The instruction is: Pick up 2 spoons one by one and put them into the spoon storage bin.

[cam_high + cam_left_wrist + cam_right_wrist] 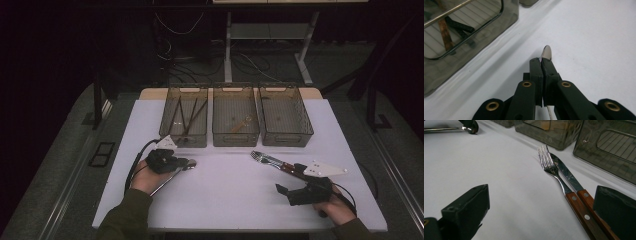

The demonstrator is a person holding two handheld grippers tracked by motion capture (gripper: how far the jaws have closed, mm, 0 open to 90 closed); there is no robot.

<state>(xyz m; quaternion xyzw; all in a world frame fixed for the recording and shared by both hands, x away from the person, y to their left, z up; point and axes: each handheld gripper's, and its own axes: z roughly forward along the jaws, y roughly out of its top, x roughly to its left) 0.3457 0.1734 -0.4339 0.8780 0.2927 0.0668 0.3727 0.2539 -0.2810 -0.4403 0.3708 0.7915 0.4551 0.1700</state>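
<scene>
Low over the table, left gripper [541,61] clamps the spoon [547,53]; right gripper [541,202] — agape.

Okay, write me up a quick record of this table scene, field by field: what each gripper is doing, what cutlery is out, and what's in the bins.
left gripper: shut on the spoon, bowl poking out past the jaw tips
right gripper: open, holding nothing
loose cutlery: fork and knife, wood-handled, side by side on the white table
left bin: several long dark utensils
middle bin: one utensil, kind unclear
right bin: contents too dim to tell
</scene>
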